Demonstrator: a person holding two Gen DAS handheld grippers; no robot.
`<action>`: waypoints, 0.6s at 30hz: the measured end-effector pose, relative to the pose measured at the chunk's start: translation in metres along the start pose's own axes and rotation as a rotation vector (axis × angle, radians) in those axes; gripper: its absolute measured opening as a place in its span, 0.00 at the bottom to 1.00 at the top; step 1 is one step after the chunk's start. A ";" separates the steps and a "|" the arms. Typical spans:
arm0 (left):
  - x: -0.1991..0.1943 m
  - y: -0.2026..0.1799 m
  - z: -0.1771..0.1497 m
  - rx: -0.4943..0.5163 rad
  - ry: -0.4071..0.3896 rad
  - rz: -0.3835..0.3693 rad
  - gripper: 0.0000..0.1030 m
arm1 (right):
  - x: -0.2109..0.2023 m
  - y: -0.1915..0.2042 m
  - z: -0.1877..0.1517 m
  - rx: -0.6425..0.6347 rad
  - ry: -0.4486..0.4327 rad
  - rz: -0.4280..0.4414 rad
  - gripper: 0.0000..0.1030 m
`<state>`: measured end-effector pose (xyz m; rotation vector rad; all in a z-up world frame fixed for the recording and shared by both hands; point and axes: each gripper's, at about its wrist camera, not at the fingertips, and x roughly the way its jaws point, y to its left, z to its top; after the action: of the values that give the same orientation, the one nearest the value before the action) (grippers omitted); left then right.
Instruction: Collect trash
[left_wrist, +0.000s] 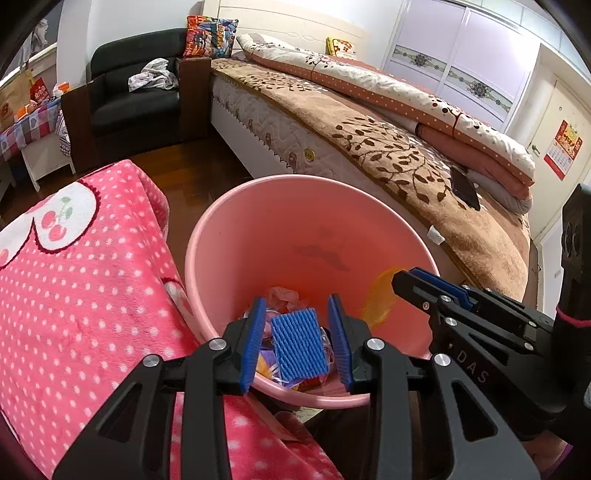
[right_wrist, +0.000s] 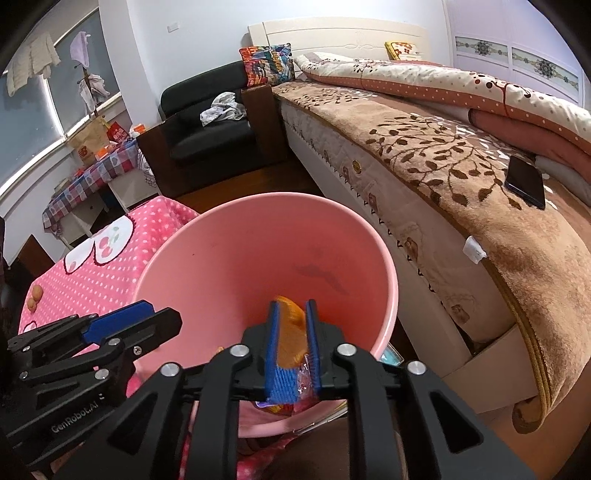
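One pink bin (left_wrist: 258, 236) sits beneath two grippers. The left gripper (left_wrist: 297, 341) hangs with jaws apart, empty; below and between them lies a ribbed blue foam sleeve (left_wrist: 299, 345) on crumpled wrappers (left_wrist: 282, 295). The right gripper (right_wrist: 291, 345) has its jaws closed on a translucent orange wrapper (right_wrist: 291, 328) inside the bin's rim. A pink dotted blanket (left_wrist: 85, 280) lies left of the jaws, a bed (right_wrist: 461, 192) right.

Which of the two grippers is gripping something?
The right gripper, shut on the orange wrapper over the pink bin; the left gripper is open.
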<state>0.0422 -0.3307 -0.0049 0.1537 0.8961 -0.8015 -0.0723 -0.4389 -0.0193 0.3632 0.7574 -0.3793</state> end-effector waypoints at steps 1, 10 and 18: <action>-0.001 0.000 0.000 -0.002 0.000 0.003 0.34 | -0.001 0.000 0.000 0.000 -0.003 -0.001 0.24; -0.010 0.001 -0.001 -0.009 -0.008 0.021 0.34 | -0.011 0.003 0.000 -0.010 -0.033 0.009 0.36; -0.023 0.000 -0.004 -0.007 -0.048 0.056 0.34 | -0.025 0.008 -0.002 -0.029 -0.063 0.025 0.41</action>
<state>0.0313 -0.3163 0.0096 0.1525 0.8460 -0.7468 -0.0858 -0.4258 -0.0014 0.3322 0.6958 -0.3540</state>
